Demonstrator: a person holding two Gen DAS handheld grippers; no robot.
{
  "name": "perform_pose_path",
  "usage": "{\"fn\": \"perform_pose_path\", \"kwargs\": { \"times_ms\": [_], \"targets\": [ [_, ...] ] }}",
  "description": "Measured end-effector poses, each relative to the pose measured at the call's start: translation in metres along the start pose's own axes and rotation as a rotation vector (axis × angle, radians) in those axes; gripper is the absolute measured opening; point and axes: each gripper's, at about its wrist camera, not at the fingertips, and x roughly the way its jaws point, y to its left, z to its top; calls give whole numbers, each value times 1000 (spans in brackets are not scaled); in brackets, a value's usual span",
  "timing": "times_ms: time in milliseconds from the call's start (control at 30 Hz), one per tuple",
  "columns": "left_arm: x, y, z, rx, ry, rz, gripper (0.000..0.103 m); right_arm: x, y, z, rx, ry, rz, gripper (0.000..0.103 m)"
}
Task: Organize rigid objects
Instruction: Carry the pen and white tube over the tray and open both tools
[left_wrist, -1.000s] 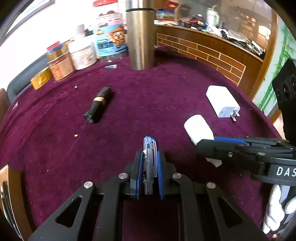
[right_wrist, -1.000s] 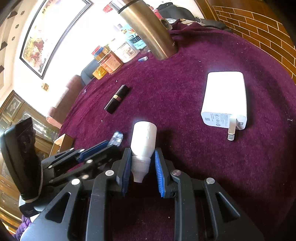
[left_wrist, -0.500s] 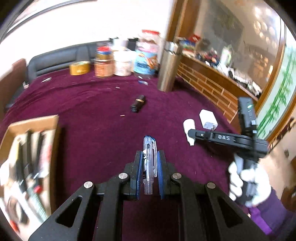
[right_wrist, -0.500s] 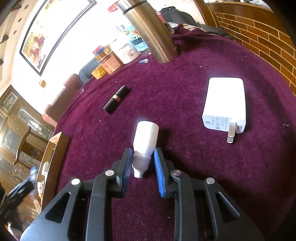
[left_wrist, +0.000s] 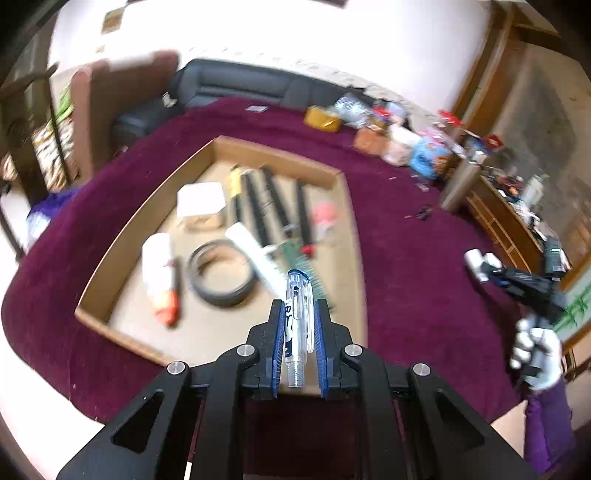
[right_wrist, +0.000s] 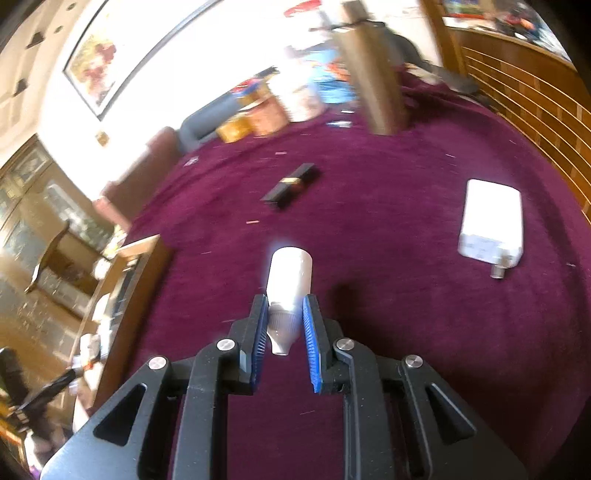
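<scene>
Since the frame a second before, the left gripper (left_wrist: 299, 317) had swung away from the open stretch of purple cloth and now hung over the near edge of the cardboard tray (left_wrist: 110, 254), and the view had blurred with the sweep. Its jaws were drawn narrow on a clear pen (left_wrist: 297, 325), which lay lengthwise between the blue pads, its blue-capped end pointing forward above the tray. Inside the tray lay a black ring (left_wrist: 221, 273), a white tube with a red end (left_wrist: 159, 277), a white square piece (left_wrist: 201, 199) and several dark sticks (left_wrist: 266, 206), all smeared by motion. The right gripper (right_wrist: 284, 317) had lifted a little; its jaws were closing on the narrow neck of a small white bottle (right_wrist: 290, 277), the pads against its sides, and the bottle cast a shadow on the cloth (right_wrist: 388, 332) to its right. A white charger (right_wrist: 491, 221) lay well apart to the right, and a black lipstick with a gold band (right_wrist: 291, 184) lay farther off, in front of a metal flask (right_wrist: 373, 85). In the left wrist view a white-gloved hand (left_wrist: 535, 354) held that right gripper at the far right.
</scene>
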Motion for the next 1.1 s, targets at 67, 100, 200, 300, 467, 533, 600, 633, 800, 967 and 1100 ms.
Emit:
{"fn": "perform_pose_path", "kwargs": {
  "times_ms": [67,100,200,300,467,533,600,633,800,967,1100],
  "targets": [
    [12,7,-3,-22,20,16,12,-3,28,-2,-42,14,50,17],
    [14,11,-4,-29,28,12,12,-3,38,-2,-61,20,67,17],
    [28,9,-4,-21,40,42,12,1,78,-9,-123,54,138,17],
    [37,5,-1,-1,21,118,14,12,116,-21,-173,109,208,17],
    [24,11,-6,-45,-3,77,17,39,173,-42,-254,216,299,17],
    [10,14,-7,-54,-37,77,25,48,191,-50,-288,245,313,17],
    [-4,19,-7,-73,-76,80,38,59,207,-58,-320,277,327,17],
    [-11,21,-6,-83,-94,86,39,65,217,-64,-343,293,328,17],
    [-36,35,-4,-107,-173,144,50,84,247,-87,-416,351,315,17],
    [-41,45,-6,-114,-201,188,53,97,261,-107,-478,379,275,17],
    [-40,52,-7,-143,-181,203,58,95,264,-111,-518,354,215,18]
  ]
}}
